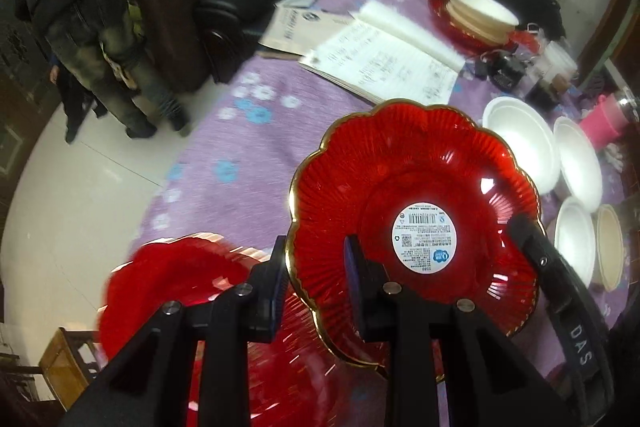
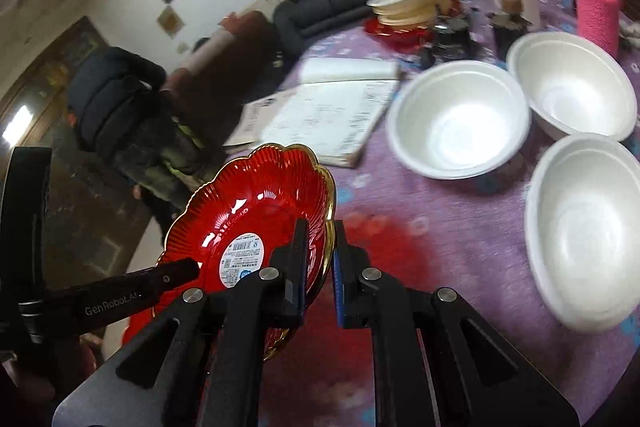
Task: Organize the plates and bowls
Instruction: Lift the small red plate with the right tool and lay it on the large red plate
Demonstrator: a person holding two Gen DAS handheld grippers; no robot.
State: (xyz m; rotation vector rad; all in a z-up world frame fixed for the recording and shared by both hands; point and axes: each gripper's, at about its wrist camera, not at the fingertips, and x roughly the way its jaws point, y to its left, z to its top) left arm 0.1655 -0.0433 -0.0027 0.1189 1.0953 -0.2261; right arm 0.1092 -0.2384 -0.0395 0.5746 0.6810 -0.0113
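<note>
Both your left gripper (image 1: 316, 283) and right gripper (image 2: 322, 267) pinch opposite gilt rims of the red plate (image 1: 416, 223) above the purple tablecloth (image 1: 224, 147); thin, glossy, probably slippery, so grip its fluted edge firmly.

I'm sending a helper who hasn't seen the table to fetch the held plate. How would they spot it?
On the purple flowered tablecloth, look at the near edge, left of the three white bowls. The red plate is lifted there, tilted, with both grippers pinching its rim. Unlike the other red plate below it, it has a round white label in its middle.
</note>
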